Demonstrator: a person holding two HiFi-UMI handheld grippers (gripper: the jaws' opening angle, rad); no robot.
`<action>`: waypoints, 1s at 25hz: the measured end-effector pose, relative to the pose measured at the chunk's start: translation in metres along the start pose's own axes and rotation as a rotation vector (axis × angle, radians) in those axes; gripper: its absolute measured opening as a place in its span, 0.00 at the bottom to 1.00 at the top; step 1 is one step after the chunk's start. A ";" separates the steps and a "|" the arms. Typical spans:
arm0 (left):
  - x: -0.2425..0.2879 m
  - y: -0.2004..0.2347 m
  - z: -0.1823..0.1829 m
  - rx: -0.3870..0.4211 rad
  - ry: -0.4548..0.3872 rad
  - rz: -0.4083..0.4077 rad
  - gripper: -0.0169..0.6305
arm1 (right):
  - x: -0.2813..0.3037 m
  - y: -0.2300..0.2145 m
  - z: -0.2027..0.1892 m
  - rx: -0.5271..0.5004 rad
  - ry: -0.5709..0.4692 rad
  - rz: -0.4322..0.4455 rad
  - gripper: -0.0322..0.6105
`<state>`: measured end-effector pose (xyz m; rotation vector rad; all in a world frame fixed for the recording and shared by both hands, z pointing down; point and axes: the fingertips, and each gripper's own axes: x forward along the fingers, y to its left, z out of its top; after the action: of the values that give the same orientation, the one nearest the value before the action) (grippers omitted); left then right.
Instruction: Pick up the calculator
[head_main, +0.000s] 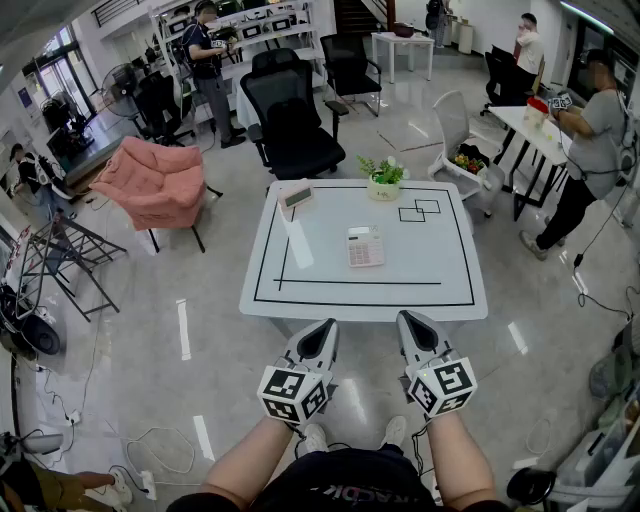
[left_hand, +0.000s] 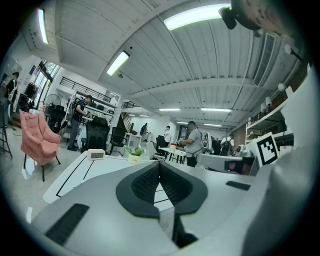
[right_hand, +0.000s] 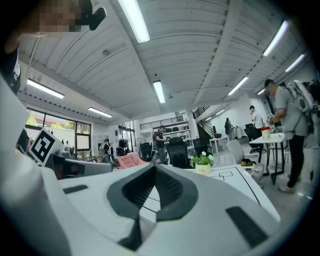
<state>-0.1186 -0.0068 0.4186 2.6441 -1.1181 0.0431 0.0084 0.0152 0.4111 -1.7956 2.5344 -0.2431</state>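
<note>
A white calculator (head_main: 365, 246) lies flat near the middle of the white table (head_main: 300, 300), inside its black outline. Both grippers hang side by side in front of the table's near edge, short of it and apart from the calculator. My left gripper (head_main: 327, 328) is shut with nothing in it, and in its own view the dark pads (left_hand: 159, 164) meet at the tips. My right gripper (head_main: 413, 320) is shut and empty too, with its pads (right_hand: 154, 167) closed together. The calculator is hidden behind the jaws in both gripper views.
A small clock (head_main: 295, 197) stands at the table's far left, and a potted plant (head_main: 384, 178) at its far edge. Black office chairs (head_main: 290, 118) and a pink armchair (head_main: 155, 181) stand beyond the table. People stand at a desk (head_main: 535, 128) to the right. Cables (head_main: 150, 445) lie on the floor at left.
</note>
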 end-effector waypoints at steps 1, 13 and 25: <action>0.001 -0.001 0.000 0.001 0.001 0.000 0.03 | 0.000 -0.001 0.000 0.000 0.000 0.001 0.05; 0.020 -0.018 -0.001 0.005 -0.023 0.027 0.03 | -0.010 -0.031 0.005 0.028 -0.028 0.024 0.05; 0.065 -0.082 -0.017 0.053 -0.030 0.099 0.57 | -0.045 -0.094 0.017 0.068 -0.078 0.186 0.37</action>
<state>-0.0131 0.0065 0.4242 2.6414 -1.2735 0.0535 0.1128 0.0252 0.4045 -1.5036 2.5828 -0.2442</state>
